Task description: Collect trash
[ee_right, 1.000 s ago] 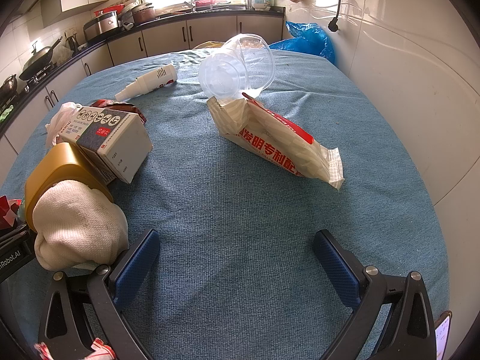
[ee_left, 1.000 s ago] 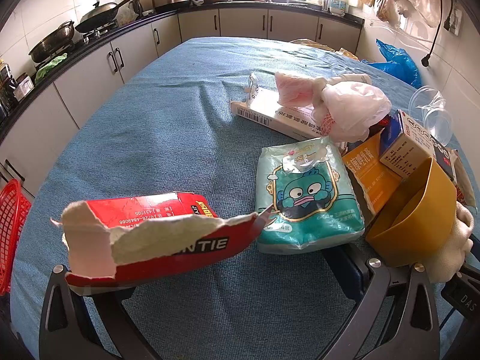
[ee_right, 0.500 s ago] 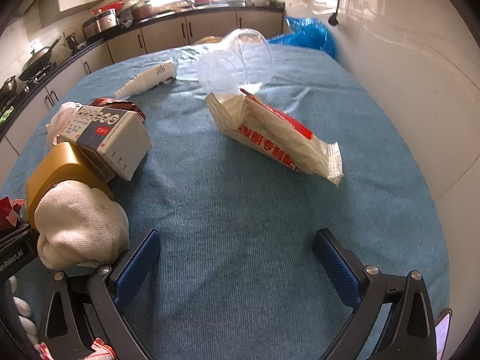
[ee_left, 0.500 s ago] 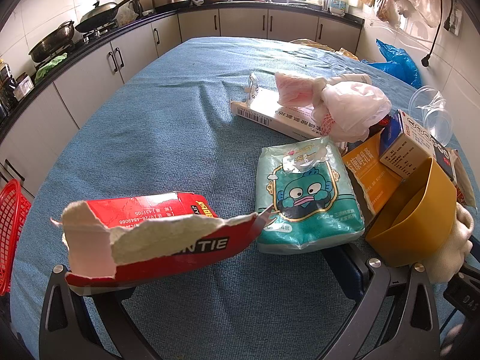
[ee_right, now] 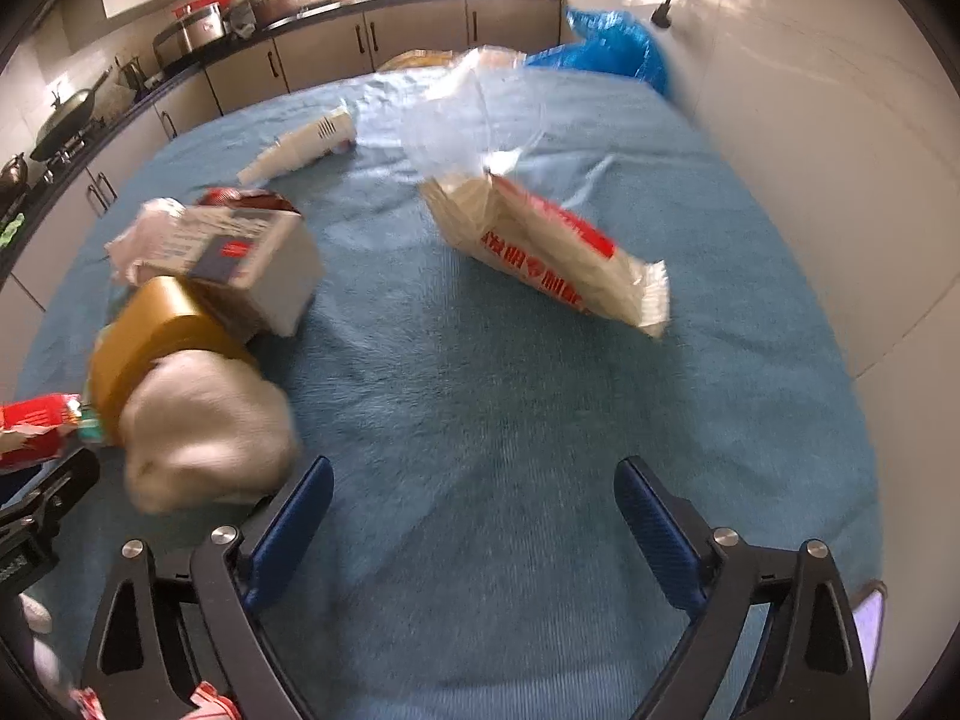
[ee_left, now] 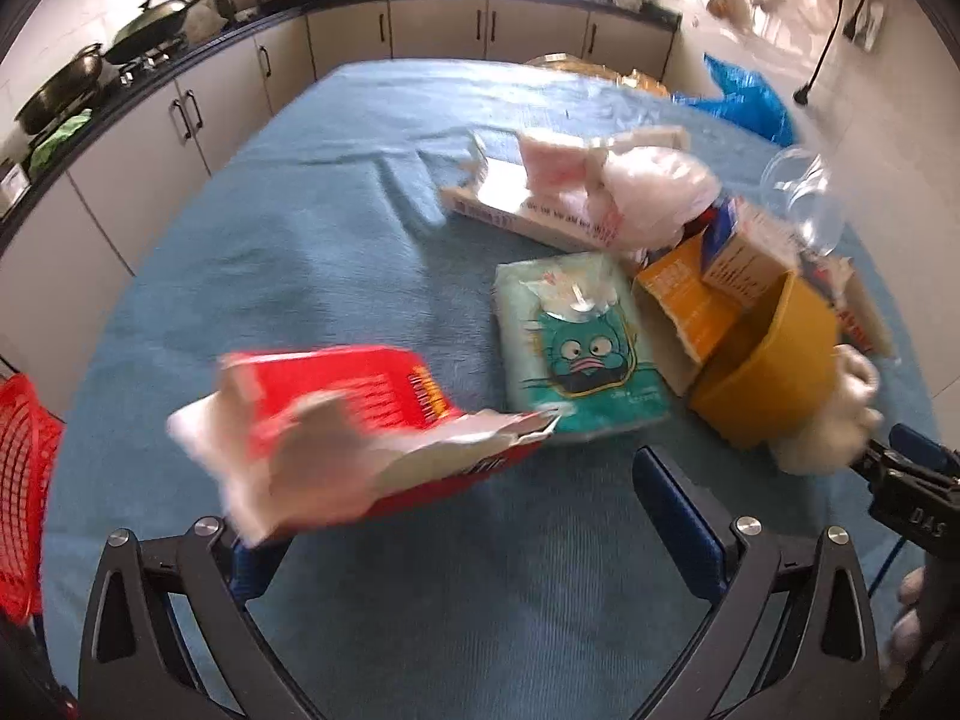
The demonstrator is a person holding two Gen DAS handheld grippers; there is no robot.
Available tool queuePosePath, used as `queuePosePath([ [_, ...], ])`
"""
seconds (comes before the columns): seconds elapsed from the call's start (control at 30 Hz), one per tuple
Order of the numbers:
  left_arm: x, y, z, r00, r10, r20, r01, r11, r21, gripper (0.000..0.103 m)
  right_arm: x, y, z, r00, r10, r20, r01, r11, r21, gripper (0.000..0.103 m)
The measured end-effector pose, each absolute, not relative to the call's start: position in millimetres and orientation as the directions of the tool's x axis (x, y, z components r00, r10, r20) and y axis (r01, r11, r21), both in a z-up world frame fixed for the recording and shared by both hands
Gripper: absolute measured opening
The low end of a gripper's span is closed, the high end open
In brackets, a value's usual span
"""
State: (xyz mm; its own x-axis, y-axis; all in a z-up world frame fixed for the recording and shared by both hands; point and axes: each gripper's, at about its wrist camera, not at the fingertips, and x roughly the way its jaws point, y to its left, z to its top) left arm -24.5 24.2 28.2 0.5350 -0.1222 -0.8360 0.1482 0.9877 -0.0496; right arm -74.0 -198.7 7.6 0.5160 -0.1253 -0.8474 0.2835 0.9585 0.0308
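Note:
Trash lies on a blue cloth-covered table (ee_left: 312, 264). In the left wrist view a torn red carton (ee_left: 360, 438) lies by the left finger of my open left gripper (ee_left: 474, 516), not clamped. Beyond it are a teal cartoon packet (ee_left: 576, 342), an orange box (ee_left: 684, 300), a yellow bowl (ee_left: 774, 372) on a white cloth (ee_left: 834, 420), and a white plastic bag (ee_left: 654, 192). In the right wrist view my right gripper (ee_right: 474, 516) is open and empty. A white and red packet (ee_right: 546, 252), a clear plastic cup (ee_right: 474, 114) and a grey box (ee_right: 246, 252) lie ahead.
A red basket (ee_left: 24, 480) hangs off the table's left edge. Kitchen cabinets and a counter with pans (ee_left: 156, 24) run behind. A blue bag (ee_right: 606, 42) sits at the far right by the tiled wall (ee_right: 810, 120). A white tube (ee_right: 300, 144) lies far back.
Both grippers have lifted and moved; both views are now motion-blurred. The red carton sits higher and more central in the left view. The right view has swung a little left.

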Motion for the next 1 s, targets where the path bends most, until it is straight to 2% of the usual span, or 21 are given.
queuePosePath([
  [0.13, -55.0, 41.5, 53.0, 0.586, -0.154, -0.795, 0.136, 0.987, -0.091, 0.103, -96.2, -180.0, 31.5, 0.579, -0.168, -0.798, 0.275, 0.961, -0.003, 0.097],
  [0.43, -112.8, 67.9, 87.0, 0.685, -0.159, -0.711, 0.126, 0.987, -0.099, 0.103, -135.8, -134.7, 61.7, 0.657, -0.185, -0.731, 0.222, 0.974, -0.047, 0.097],
  [0.77, -154.4, 91.7, 102.6, 0.756, -0.122, -0.643, 0.084, 0.992, -0.089, 0.103, -171.4, -105.7, 75.6, 0.692, -0.181, -0.699, 0.194, 0.979, -0.061, 0.097],
  [1.0, -171.0, 105.1, 102.4, 0.769, -0.115, -0.629, 0.061, 0.992, -0.107, 0.103, -190.4, -82.6, 83.9, 0.718, -0.182, -0.672, 0.172, 0.982, -0.082, 0.097],
])
